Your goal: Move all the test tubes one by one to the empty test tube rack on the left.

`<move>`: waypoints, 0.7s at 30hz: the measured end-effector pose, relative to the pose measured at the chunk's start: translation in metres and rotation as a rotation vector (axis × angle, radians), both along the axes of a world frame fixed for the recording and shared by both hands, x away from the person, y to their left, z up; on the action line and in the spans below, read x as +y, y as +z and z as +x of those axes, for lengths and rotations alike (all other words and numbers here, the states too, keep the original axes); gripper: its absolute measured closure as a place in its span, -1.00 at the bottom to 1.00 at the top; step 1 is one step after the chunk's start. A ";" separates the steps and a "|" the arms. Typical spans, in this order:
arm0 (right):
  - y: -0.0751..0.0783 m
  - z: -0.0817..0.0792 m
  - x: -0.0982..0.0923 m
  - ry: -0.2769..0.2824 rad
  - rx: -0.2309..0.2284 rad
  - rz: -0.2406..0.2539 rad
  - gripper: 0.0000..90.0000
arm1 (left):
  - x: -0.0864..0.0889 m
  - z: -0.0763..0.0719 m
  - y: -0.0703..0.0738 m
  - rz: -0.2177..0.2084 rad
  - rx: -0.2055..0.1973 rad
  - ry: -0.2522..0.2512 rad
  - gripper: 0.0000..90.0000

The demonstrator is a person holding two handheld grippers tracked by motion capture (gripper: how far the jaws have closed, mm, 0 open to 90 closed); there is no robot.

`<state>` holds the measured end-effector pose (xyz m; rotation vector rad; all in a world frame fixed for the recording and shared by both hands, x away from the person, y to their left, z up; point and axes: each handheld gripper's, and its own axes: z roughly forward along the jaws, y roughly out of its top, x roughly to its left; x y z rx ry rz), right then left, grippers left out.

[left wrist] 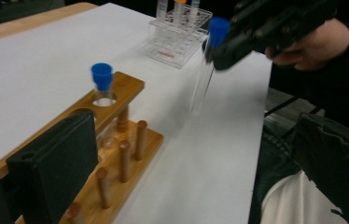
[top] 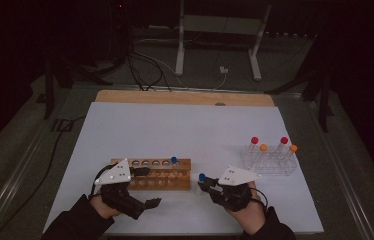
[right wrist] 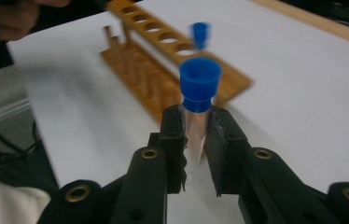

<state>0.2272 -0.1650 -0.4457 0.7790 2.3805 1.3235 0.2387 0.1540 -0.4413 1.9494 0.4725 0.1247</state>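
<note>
**Blue-capped tube heading for the wooden rack**

A person at a white table [top: 185, 130] is carrying a clear test tube [right wrist: 195, 126] with a blue cap in the right gripper [right wrist: 196, 140], whose two black jaws are clamping the glass just under the cap. The tube is hanging upright above the table, clear of the surface, just to the right of the wooden rack [top: 159, 174]. In the left gripper view the same tube [left wrist: 205, 74] is hovering in the air past the rack's end, slightly blurred.

The left gripper [top: 142, 171] is reaching in at the rack's left half, with one jaw against the rack's top board and the other well apart from it, so it is standing spread and is grasping nothing. It looks to be steadying the rack rather than lifting it.

One blue-capped tube [top: 174, 162] is already standing in a hole near the rack's right end. The empty holes run to its left. A clear plastic rack [top: 271, 160] with red- and orange-capped tubes is sitting well apart at the right.

To seat the tube well, the carrier should be keeping it vertical, lining its bottom over an empty hole next to the filled one, and lowering straight down without brushing the neighbouring cap. The grip should be loosening only once the tube is resting in the lower board, while the left gripper is holding the rack from sliding.
</note>
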 end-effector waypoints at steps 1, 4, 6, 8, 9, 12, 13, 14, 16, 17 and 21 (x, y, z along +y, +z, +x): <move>-0.001 -0.001 0.004 0.014 0.003 -0.006 0.70 | -0.001 0.000 0.000 -0.001 0.001 -0.005 -0.96; -0.005 -0.004 0.015 0.048 0.013 -0.016 0.70 | -0.008 -0.001 0.002 -0.013 -0.002 -0.022 -0.92; -0.007 -0.005 0.020 0.066 0.018 -0.023 0.70 | -0.012 -0.001 0.003 -0.015 -0.006 -0.024 -0.89; -0.008 -0.006 0.025 0.079 0.024 -0.023 0.70 | -0.016 -0.001 0.004 -0.018 -0.010 -0.036 -0.86; -0.008 -0.007 0.027 0.086 0.024 -0.024 0.70 | -0.018 -0.001 0.004 -0.022 -0.010 -0.037 -0.84; -0.009 -0.008 0.032 0.101 0.028 -0.025 0.70 | -0.024 0.000 0.005 -0.031 -0.015 -0.041 -0.75; -0.009 -0.009 0.033 0.105 0.030 -0.025 0.70 | -0.025 0.000 0.005 -0.036 -0.011 -0.049 -0.70; -0.008 -0.009 0.035 0.107 0.029 -0.026 0.70 | -0.027 0.000 0.005 -0.038 -0.016 -0.049 -0.66; -0.008 -0.009 0.036 0.113 0.028 -0.025 0.70 | -0.031 -0.001 0.006 -0.039 -0.022 -0.056 -0.59; -0.008 -0.009 0.037 0.115 0.028 -0.025 0.70 | -0.033 -0.001 0.005 -0.041 -0.023 -0.052 -0.54; -0.007 -0.009 0.038 0.117 0.030 -0.023 0.70 | -0.038 -0.001 0.004 -0.039 -0.031 -0.055 -0.41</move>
